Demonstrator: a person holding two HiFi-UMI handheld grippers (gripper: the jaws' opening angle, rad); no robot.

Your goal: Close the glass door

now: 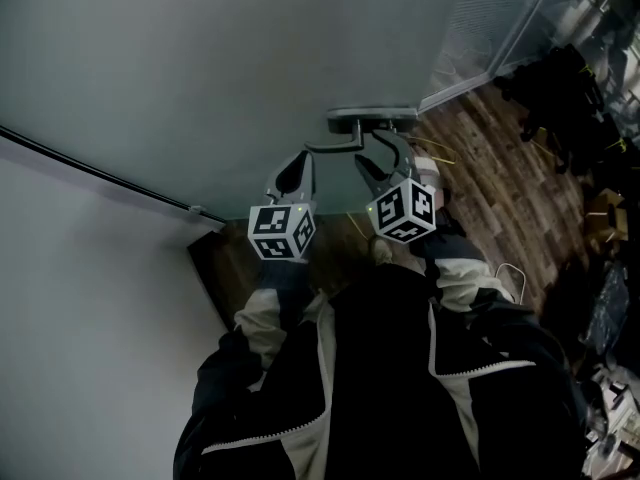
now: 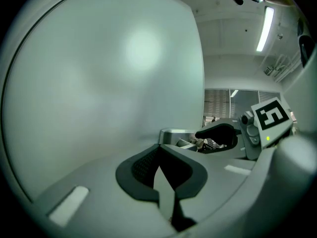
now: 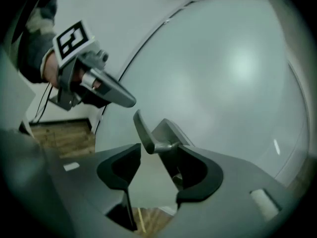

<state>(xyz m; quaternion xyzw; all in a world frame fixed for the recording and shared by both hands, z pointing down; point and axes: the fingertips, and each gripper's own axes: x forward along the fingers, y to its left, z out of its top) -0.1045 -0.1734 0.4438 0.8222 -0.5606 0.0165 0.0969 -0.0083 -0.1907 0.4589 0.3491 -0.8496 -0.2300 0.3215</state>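
Observation:
The frosted glass door (image 1: 200,68) fills the upper left of the head view. Its metal lever handle (image 1: 352,126) juts out at top centre. My right gripper (image 1: 385,158) reaches up to that handle. In the right gripper view the jaws (image 3: 156,165) stand open with the lever (image 3: 143,133) between them, and the pads do not press on it. My left gripper (image 1: 298,168) is just left of the handle, close to the glass. Its jaws (image 2: 159,165) are shut on nothing. The left gripper view shows the right gripper (image 2: 218,133) at the handle plate (image 2: 173,134).
A dark strip (image 1: 100,173) runs along the door's lower edge, with a white wall (image 1: 80,318) beyond it at the left. Wooden floor (image 1: 500,198) lies to the right, with dark clutter (image 1: 570,78) and a glass partition (image 1: 500,18) at the far right.

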